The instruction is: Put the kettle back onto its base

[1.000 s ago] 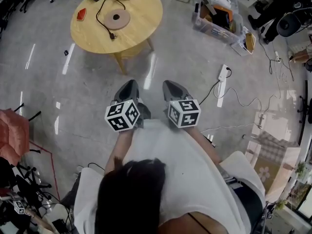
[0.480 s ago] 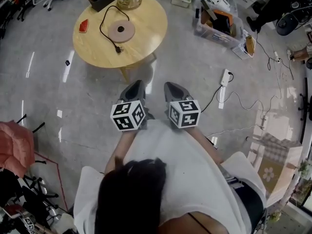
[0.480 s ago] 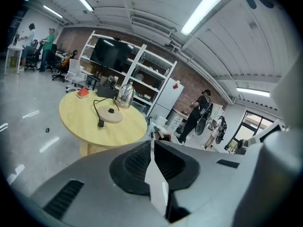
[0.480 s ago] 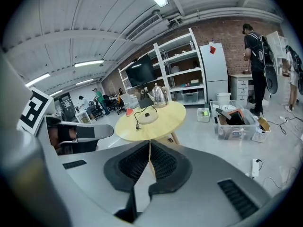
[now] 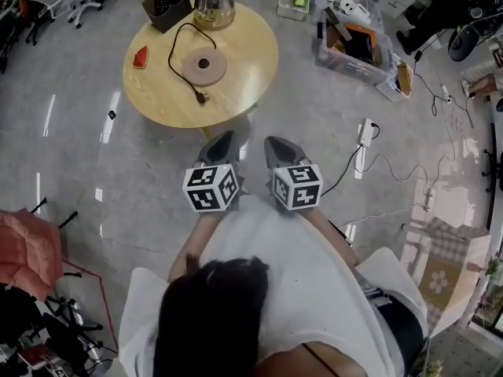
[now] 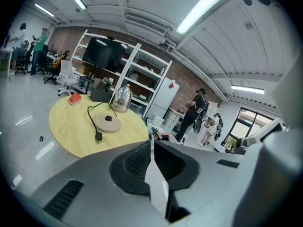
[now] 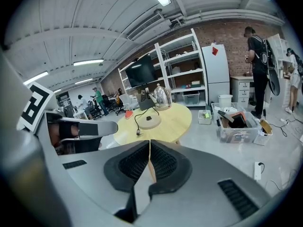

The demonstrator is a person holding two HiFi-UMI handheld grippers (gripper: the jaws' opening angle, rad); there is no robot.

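Observation:
A shiny steel kettle (image 5: 214, 2) stands at the far edge of a round wooden table (image 5: 244, 77); it also shows in the left gripper view as the kettle (image 6: 121, 99) and in the right gripper view as the kettle (image 7: 161, 97). Its round base (image 5: 204, 65) lies mid-table, its black cord trailing to an unplugged plug (image 5: 202, 96). My left gripper (image 5: 221, 142) and right gripper (image 5: 277, 145) hover over the floor, short of the table's near edge. Both are shut with nothing between the jaws.
A red object (image 5: 141, 56) and a dark box with remotes (image 5: 167, 6) sit on the table. Clear bins of clutter (image 5: 354, 42) stand to the right, and a white power strip (image 5: 364, 134) with cables lies on the floor. A pink chair (image 5: 27, 246) is at left.
The table with kettle and base has come closer and lower in the head view as I moved towards it. Both grippers stay shut, side by side.

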